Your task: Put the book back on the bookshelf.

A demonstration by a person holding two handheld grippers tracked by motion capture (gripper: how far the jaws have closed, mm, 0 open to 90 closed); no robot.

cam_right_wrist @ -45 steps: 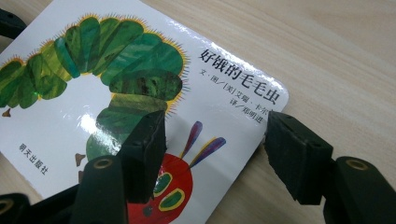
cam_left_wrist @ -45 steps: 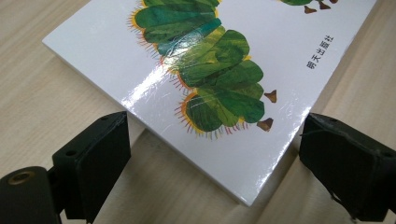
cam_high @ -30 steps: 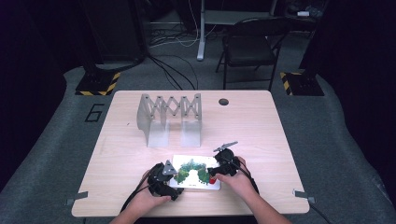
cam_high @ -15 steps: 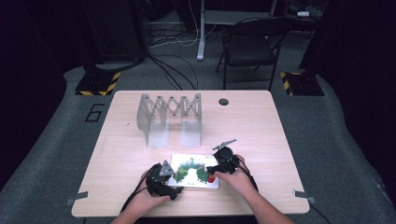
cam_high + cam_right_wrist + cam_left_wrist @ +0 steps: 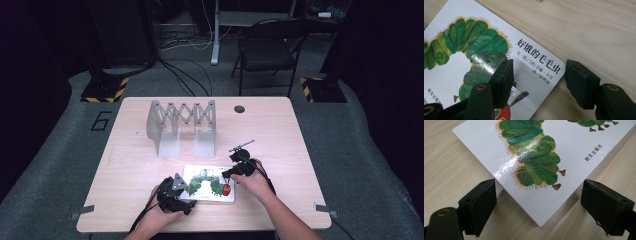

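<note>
One picture book [image 5: 209, 183] lies flat near the desk's [image 5: 280, 130] near edge, between two grippers. The left gripper [image 5: 541, 202] straddles its near-left corner, jaws released and wide. The right gripper [image 5: 539, 80], jaws just closing but not gripping, spans its right corner; one folding rack [image 5: 181, 125] stands farther back.

White book [image 5: 210, 184] with green caterpillar, red head and black lettering on pale wood-grain table [image 5: 280, 130]

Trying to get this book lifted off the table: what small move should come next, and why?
Probably close the right gripper on the book's edge. Its jaws, which have just been closing, straddle that edge, one over the cover and one beyond it, with a gap left. The left gripper stands open around the near corner, gripping nothing.
</note>
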